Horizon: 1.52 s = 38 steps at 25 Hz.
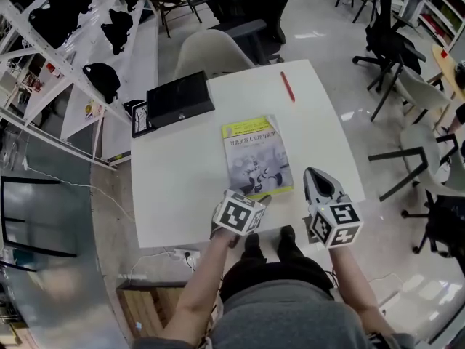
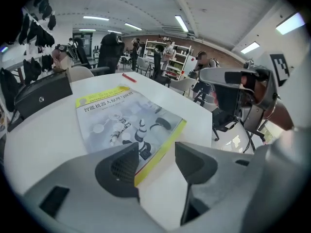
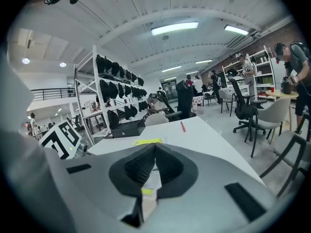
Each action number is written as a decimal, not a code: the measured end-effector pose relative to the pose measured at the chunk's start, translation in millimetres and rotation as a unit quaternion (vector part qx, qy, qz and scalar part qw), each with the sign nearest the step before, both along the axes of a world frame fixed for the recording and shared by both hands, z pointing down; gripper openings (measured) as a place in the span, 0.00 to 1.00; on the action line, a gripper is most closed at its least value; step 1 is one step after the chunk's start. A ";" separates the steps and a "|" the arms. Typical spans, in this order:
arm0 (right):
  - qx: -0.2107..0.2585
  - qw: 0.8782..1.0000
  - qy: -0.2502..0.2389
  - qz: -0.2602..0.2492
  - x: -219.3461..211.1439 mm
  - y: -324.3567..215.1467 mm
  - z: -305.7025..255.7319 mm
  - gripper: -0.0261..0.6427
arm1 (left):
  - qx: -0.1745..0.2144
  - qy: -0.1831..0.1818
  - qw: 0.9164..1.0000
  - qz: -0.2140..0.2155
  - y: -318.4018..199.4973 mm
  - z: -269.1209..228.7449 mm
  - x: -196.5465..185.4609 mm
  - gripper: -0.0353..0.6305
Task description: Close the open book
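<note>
The book (image 1: 256, 155) lies shut and flat on the white table (image 1: 174, 187), its grey-and-yellow cover up. My left gripper (image 1: 261, 200) hovers at the book's near edge, pointing steeply down. Its jaws stand open. In the left gripper view the book's (image 2: 124, 118) yellow near corner runs behind the left jaw, and the left gripper's (image 2: 156, 155) pads are not pressing on it. My right gripper (image 1: 314, 173) rests to the right of the book, over the table's near right part. The right gripper (image 3: 154, 152) is shut with nothing in it.
A red pen (image 1: 288, 86) lies at the table's far right. A black box (image 1: 179, 99) stands at the far left corner, with a pale chair (image 1: 214, 49) behind the table. Office chairs (image 1: 389, 38) and shelving (image 1: 65, 42) surround the table.
</note>
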State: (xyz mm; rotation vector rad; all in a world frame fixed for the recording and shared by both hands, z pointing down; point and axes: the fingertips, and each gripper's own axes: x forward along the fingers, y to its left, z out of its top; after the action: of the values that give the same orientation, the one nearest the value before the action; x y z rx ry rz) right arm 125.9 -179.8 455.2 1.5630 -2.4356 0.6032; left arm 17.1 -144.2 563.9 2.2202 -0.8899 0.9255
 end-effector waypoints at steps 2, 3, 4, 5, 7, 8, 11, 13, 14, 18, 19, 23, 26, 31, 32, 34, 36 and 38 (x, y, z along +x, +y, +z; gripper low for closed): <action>0.001 1.000 -0.001 -0.001 0.1 -1.0 -0.5 0.04 | 0.012 0.009 1.000 -0.010 -4.7 -8.1 -1.3 0.39; 0.003 1.000 -0.002 -0.002 -0.2 -1.8 -1.0 0.04 | 0.020 0.015 1.000 -0.017 -7.9 -12.8 -2.5 0.39; 0.004 1.000 -0.003 -0.003 -0.5 -2.6 -1.9 0.04 | 0.029 0.020 0.999 -0.024 -11.6 -18.0 -3.8 0.39; 0.005 1.000 -0.003 -0.004 -0.8 -3.5 -2.8 0.04 | 0.039 0.025 0.998 -0.032 -15.4 -23.3 -5.2 0.39; 0.008 1.000 -0.005 -0.006 -1.2 -5.2 -4.4 0.04 | 0.058 0.032 0.997 -0.047 -22.4 -32.9 -8.8 0.39; 0.009 1.000 -0.005 -0.007 -1.5 -5.9 -5.1 0.04 | 0.066 0.037 0.996 -0.055 -25.7 -37.4 -10.8 0.38; 0.013 1.000 -0.006 -0.010 -2.5 -8.1 -8.2 0.04 | 0.088 0.051 0.992 -0.079 -34.1 -50.8 -17.1 0.38; 0.015 1.000 -0.006 -0.012 -3.4 -9.6 -10.7 0.04 | 0.105 0.054 0.989 -0.092 -38.6 -59.2 -22.0 0.38; 0.017 1.000 -0.007 -0.013 -3.8 -10.5 -11.9 0.04 | 0.115 0.055 0.987 -0.099 -40.7 -63.6 -24.6 0.37; 0.024 1.000 -0.009 -0.017 -5.3 -13.8 -15.8 0.04 | 0.156 0.059 0.977 -0.136 -49.3 -79.0 -37.1 0.31; 0.025 0.999 -0.010 -0.018 -5.8 -14.5 -17.0 0.04 | 0.167 0.059 0.973 -0.146 -51.5 -82.5 -40.3 0.30; 0.031 0.999 -0.013 -0.023 -7.6 -16.7 -22.7 0.04 | 0.198 0.066 0.961 -0.184 -57.0 -95.4 -52.6 0.23; 0.035 0.999 -0.014 -0.028 -10.2 -19.0 -25.4 0.04 | 0.213 0.069 0.952 -0.211 -58.8 -102.3 -62.8 0.18; 0.040 0.998 -0.011 -0.039 -12.8 -21.1 -28.0 0.04 | 0.242 0.061 0.940 -0.233 -57.6 -111.2 -73.3 0.08; 0.041 0.998 -0.012 -0.042 -13.3 -21.2 -28.6 0.04 | 0.248 0.060 0.938 -0.236 -56.8 -112.9 -74.9 0.07; 0.044 0.998 -0.015 -0.046 -14.6 -21.3 -29.9 0.04 | 0.258 0.062 0.933 -0.243 -55.3 -116.5 -79.1 0.06; 0.047 0.998 -0.015 -0.048 -15.4 -21.6 -31.2 0.04 | 0.266 0.065 0.929 -0.250 -54.3 -120.4 -83.4 0.06; 0.049 0.997 -0.014 -0.050 -15.8 -22.4 -32.5 0.04 | 0.271 0.067 0.925 -0.257 -53.6 -123.3 -87.5 0.06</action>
State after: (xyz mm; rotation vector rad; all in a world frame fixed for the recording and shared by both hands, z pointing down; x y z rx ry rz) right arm 110.1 -202.2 422.7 1.4656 -2.5819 0.4977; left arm -70.5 -197.8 440.6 2.2489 -1.7113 0.2924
